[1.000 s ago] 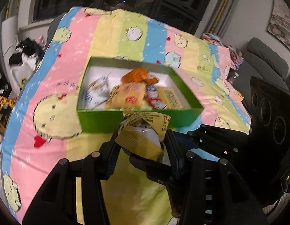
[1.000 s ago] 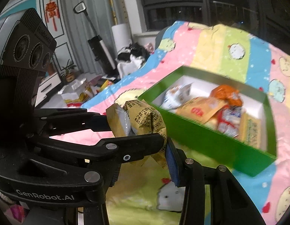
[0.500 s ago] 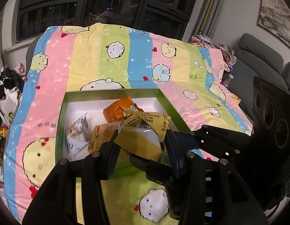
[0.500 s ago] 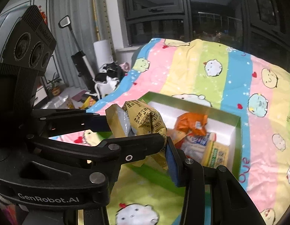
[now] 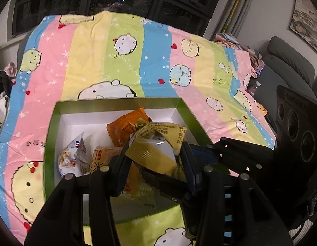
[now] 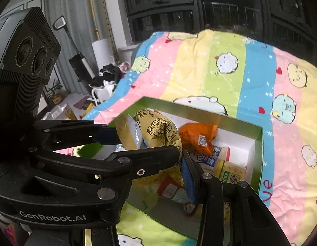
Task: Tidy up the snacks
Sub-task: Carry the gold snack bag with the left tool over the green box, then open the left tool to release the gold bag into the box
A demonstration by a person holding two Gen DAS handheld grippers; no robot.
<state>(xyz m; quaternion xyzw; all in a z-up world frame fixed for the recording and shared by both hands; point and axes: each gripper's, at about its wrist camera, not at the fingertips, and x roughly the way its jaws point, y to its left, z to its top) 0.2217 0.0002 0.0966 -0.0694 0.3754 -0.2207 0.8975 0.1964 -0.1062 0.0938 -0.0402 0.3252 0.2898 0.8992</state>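
Note:
A green box with a white inside [image 5: 119, 102] [image 6: 258, 143] lies on a striped cartoon blanket and holds several snack packs, among them an orange pack [image 5: 123, 127] [image 6: 197, 137] and a white pack [image 5: 72, 155]. Both grippers are shut on one yellow crinkled snack bag [image 5: 156, 149] [image 6: 156, 131] and hold it over the box. My left gripper [image 5: 154, 162] pinches it from its side. My right gripper [image 6: 156, 155] grips it across; its left finger is hidden behind the left gripper's body.
The blanket [image 5: 125, 61] [image 6: 220, 75] spreads wide beyond the box. A grey sofa [image 5: 289, 65] stands at the right. Clothes, a vacuum [image 6: 80, 61] and floor clutter lie at the left. Dark windows are behind.
Both grippers have carried the yellow bag forward from in front of the box to above its inside. The grip on the bag has not changed.

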